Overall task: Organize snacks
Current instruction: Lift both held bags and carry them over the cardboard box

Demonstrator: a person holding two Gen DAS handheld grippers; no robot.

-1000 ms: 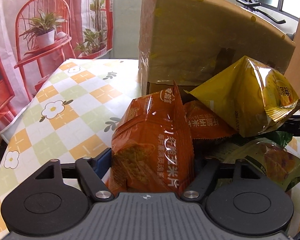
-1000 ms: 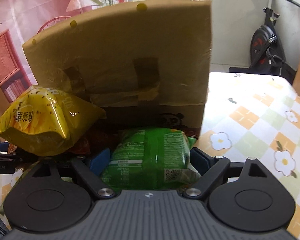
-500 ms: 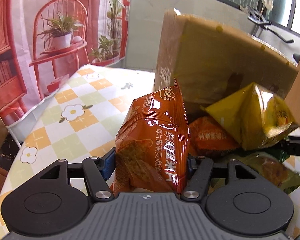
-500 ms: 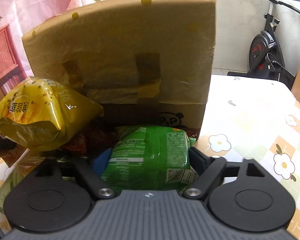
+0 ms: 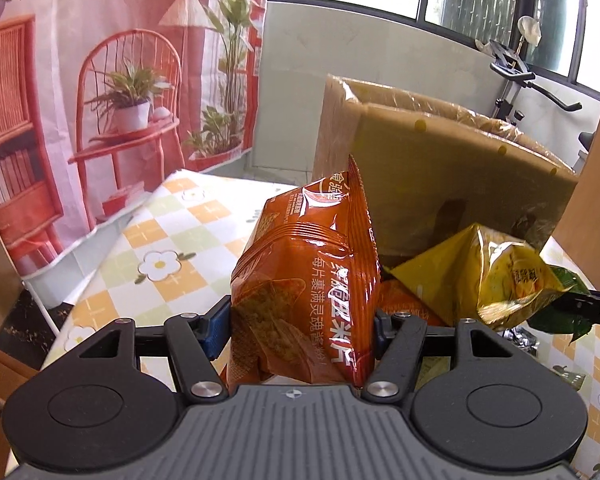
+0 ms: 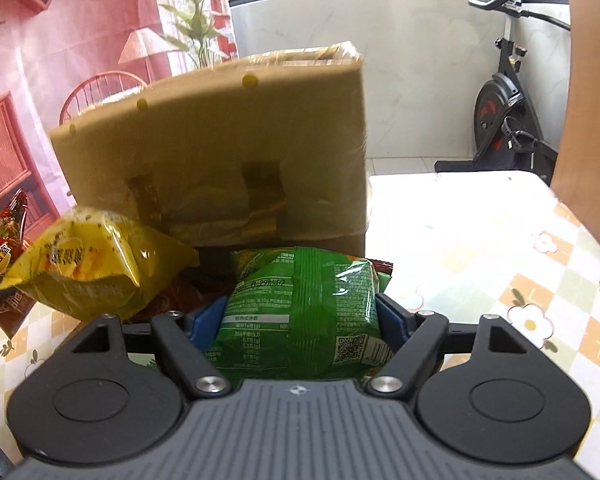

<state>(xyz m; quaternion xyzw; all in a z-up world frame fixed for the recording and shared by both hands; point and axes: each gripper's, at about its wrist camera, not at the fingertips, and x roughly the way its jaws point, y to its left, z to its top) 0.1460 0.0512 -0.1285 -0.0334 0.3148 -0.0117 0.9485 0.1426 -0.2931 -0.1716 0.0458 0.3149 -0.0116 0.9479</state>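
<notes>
Nearest the lens, the left gripper (image 5: 302, 326) is closed on an orange snack bag (image 5: 306, 296), its blue pads pressing the bag's two flanks so that the pack stands upright between the fingers, sealed fin uppermost. The right gripper (image 6: 302, 316) is likewise closed on a green snack bag (image 6: 304, 312), held flat with its printed back panel and code facing the camera. Both packs appear air-filled and light; the glossy film is probably slippery and the contents brittle, so a grip across the puffed middle, as here, should hold only while pressure is moderate, and the crimped end seam would offer a firmer, less crushing hold. Just beyond and to the right of the left fingers, a yellow snack bag (image 5: 488, 276) sits atop further packets, among them a second orange pack largely hidden below it; the same yellow bag lies ahead and left of the right gripper. Farther ahead of both grippers stands a cardboard box (image 5: 440, 184), taped and film-wrapped, with one flap raised toward the cameras; its interior is not visible. Underneath lies a checked floral tablecloth (image 5: 156, 248), and farthest off hang a printed backdrop (image 5: 100, 80) and an exercise bike (image 6: 508, 120).
</notes>
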